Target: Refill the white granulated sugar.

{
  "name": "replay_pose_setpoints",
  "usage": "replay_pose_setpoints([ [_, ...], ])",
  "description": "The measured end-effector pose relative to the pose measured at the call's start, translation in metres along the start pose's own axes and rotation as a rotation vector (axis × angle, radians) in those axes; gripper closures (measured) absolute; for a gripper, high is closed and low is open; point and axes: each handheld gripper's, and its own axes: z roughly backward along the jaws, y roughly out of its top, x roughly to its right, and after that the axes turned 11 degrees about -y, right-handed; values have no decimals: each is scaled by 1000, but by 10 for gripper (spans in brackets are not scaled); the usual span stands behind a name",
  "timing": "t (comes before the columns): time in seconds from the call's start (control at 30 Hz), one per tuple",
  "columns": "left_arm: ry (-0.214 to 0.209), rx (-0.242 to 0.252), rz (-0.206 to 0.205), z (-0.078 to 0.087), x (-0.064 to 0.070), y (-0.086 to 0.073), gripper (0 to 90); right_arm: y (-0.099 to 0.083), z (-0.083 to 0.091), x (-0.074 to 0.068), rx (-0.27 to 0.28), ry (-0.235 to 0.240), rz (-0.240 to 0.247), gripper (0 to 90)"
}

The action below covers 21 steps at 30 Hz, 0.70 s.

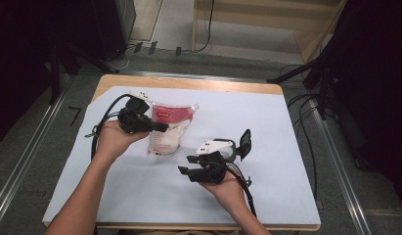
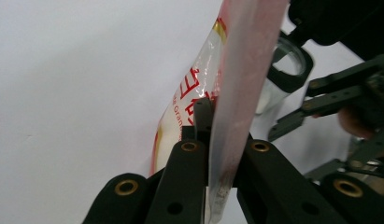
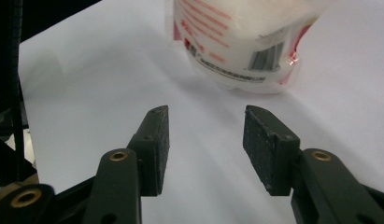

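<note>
Left gripper [image 2: 206, 140]: fingers [image 2: 202, 114] nearly shut, clamped on the thin edge of the bag [image 2: 241, 70]. In the high view the left gripper [image 1: 162, 127] meets the bag [image 1: 167, 129] at its left side, about mid-height. Bag is clear plastic with red print, white contents, a barcode near its bottom; it stands on the bench, top leaning away from the person.

Right gripper [image 3: 206, 149]: fingers [image 3: 266, 149] wide apart, nothing between them, not touching the bag [image 3: 241, 51], which sits just ahead of them. In the high view the right gripper [image 1: 186, 171] is near the bag's lower right, held by a hand just above the sheet, fingers pointing left.

Sheet [image 1: 237, 122]: white, covers most of the bench [image 1: 189, 82], whose wooden edge shows behind the bag. Bag is left of the sheet's middle. Cables trail from both grippers.

Room: grey floor around the bench, metal rails on either side, dark stands and cables behind, a pale wooden frame at the far back.
</note>
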Motion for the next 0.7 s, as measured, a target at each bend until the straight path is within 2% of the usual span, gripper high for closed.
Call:
replay_pose_setpoints([
  [0.07, -9, -1, -19, 6, 7, 4, 900, 0, -1, 2, 6, 39, -54, 517],
  [0.23, -12, 11, -36, 13, 21, 9, 900, 0, -6, -2, 24, 28, -15, 502],
  [0.33, -21, 16, -31, 16, 24, 9, 900, -1, -8, -4, 13, 11, 0, 484],
  [0.37, -23, 18, -29, 18, 28, 10, 900, -3, -12, -6, 1, -4, 19, 477],
  [0.5, -26, 1, -36, 22, 36, 9, 900, -2, -16, -8, -33, 9, -19, 486],
  [0.7, -50, -4, -41, 27, 46, 6, 900, -5, -23, -12, -42, -12, -16, 492],
])
